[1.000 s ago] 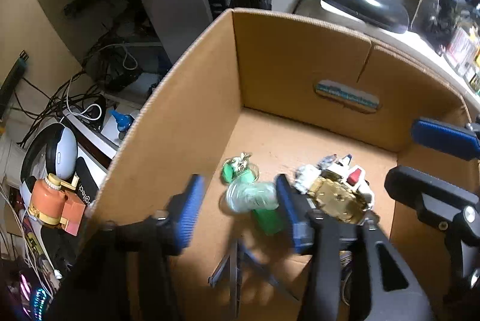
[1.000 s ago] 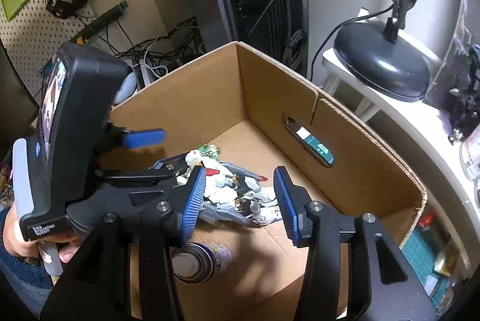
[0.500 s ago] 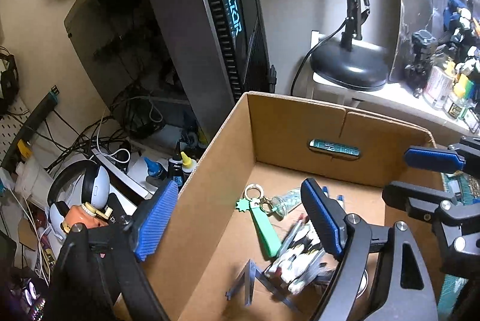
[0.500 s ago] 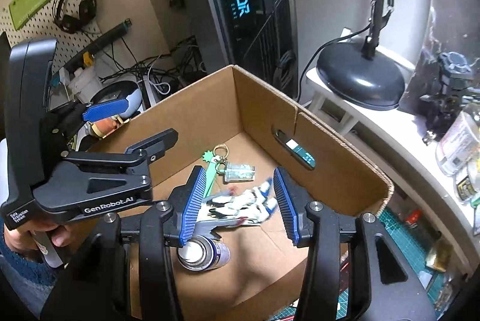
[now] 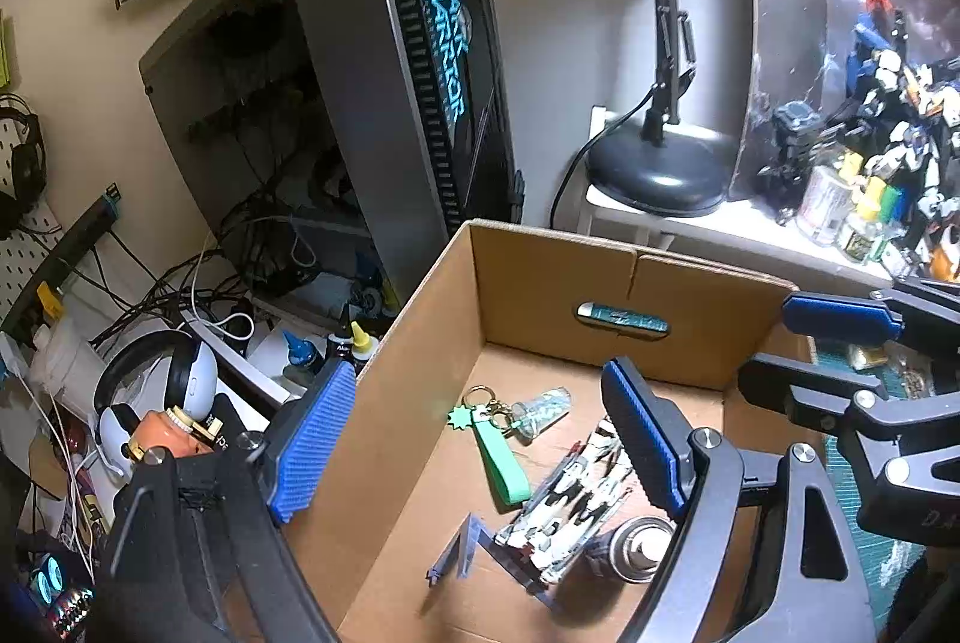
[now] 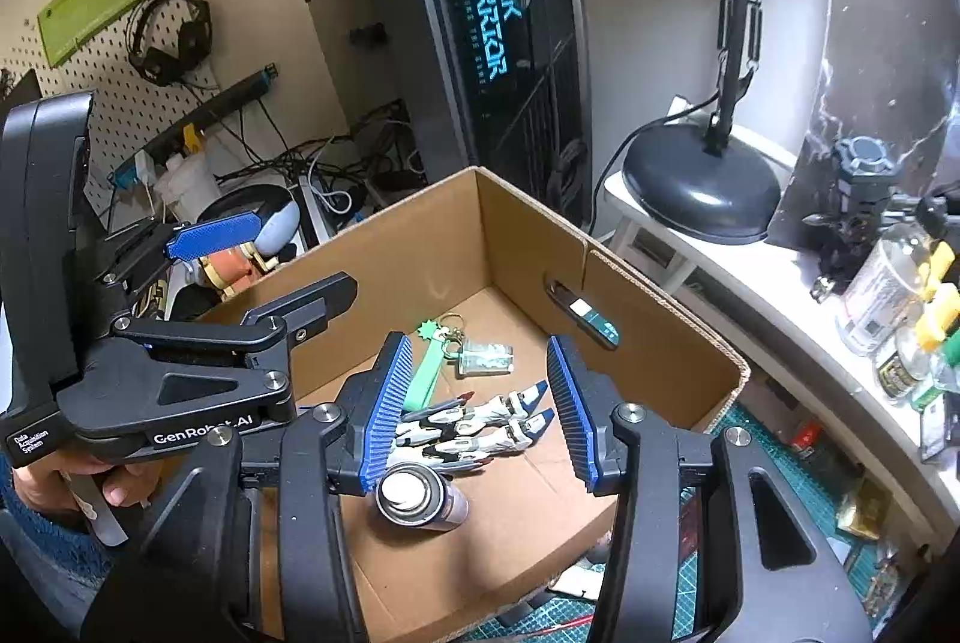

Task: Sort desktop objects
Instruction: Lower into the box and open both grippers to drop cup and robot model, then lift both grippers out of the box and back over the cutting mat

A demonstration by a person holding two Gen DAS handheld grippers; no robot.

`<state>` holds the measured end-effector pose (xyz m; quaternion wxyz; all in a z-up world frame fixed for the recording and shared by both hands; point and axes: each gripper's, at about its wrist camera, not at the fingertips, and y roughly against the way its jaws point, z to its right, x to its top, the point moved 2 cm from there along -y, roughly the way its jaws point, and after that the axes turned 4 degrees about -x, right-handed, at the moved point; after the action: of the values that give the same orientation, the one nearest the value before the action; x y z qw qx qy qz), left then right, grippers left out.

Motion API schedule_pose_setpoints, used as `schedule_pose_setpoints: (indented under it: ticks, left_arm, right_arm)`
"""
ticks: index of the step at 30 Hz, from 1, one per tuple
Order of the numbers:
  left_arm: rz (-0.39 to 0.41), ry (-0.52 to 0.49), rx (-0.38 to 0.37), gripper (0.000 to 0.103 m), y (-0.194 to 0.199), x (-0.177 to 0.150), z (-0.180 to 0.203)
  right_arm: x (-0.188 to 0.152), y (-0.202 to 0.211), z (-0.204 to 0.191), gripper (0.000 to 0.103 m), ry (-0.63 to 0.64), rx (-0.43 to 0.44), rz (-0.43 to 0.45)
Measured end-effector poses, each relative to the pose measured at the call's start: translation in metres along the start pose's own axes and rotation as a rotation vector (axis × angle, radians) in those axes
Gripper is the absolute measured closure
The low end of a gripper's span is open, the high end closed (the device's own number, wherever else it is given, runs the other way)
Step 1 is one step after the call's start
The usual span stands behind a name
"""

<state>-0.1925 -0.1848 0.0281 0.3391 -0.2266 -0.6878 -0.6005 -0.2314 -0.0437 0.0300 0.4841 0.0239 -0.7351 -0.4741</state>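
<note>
An open cardboard box [image 5: 540,277] [image 6: 420,253] holds a green strap keychain [image 5: 501,454] [image 6: 423,379], a small clear bottle [image 5: 540,409] [image 6: 485,358], a white and blue model robot [image 5: 570,511] [image 6: 474,427] and a silver spray can [image 5: 636,547] [image 6: 420,499]. My left gripper [image 5: 480,451] is open and empty, raised above the box's left wall. My right gripper [image 6: 480,403] is open and empty, above the box over the model robot. Each gripper shows in the other's view, the right [image 5: 840,343] and the left [image 6: 264,259].
A black PC tower [image 5: 444,102] [image 6: 510,42] stands behind the box. A desk lamp base [image 5: 660,169] [image 6: 702,187] sits on a white shelf with jars and model figures [image 5: 870,187] [image 6: 888,283]. White headphones [image 5: 168,379], cables and small bottles [image 5: 354,343] lie left of the box.
Both grippers have risen up and back out of the box, empty. The left jaws have opened wider. The model robot now lies on the box floor beside the spray can.
</note>
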Motion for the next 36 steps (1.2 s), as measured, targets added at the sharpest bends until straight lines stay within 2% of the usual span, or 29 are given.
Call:
schedule_pose_setpoints:
  ticks: [19, 29, 36]
  left_arm:
    - [0.123, 0.008, -0.019, 0.018, 0.071, -0.003, 0.011]
    - [0.226, 0.009, -0.022, 0.018, 0.116, -0.014, 0.022]
    - [0.256, 0.011, -0.058, 0.018, 0.138, -0.029, 0.033]
  right_arm:
    - [-0.005, 0.078, -0.027, 0.058, 0.06, -0.028, 0.135]
    - [-0.022, 0.131, -0.042, 0.058, 0.072, -0.045, 0.227]
    - [-0.039, 0.164, -0.053, 0.058, 0.073, -0.078, 0.285]
